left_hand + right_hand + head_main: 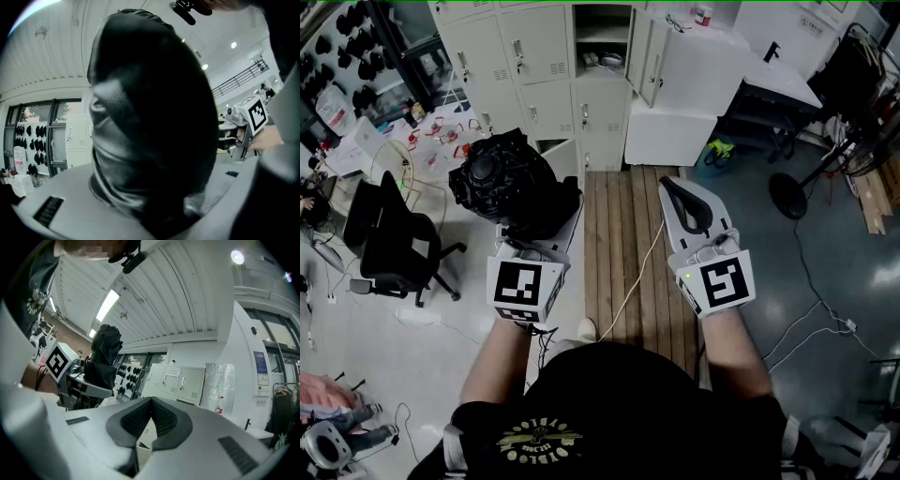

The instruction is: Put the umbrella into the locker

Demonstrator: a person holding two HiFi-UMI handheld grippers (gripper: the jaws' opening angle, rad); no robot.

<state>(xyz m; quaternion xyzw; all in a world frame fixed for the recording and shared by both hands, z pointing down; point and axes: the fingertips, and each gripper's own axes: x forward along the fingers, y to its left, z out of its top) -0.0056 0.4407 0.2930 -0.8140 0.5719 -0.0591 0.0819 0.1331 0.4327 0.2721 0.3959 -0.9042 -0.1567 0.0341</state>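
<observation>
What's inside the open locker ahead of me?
The open locker shows a shelf and, below it, a few small pale items, too small to identify. The space above the shelf is shadowed, so anything there can't be seen.

**Locker room with a planked floor strip**

White lockers (534,66) are ranged along the far wall. A strip of wooden planking (623,225) is laid across the grey floor (834,281). A black office chair (389,239) is seen at the left. A ribbed white ceiling (178,291) is lit by a strip light (108,304).
</observation>
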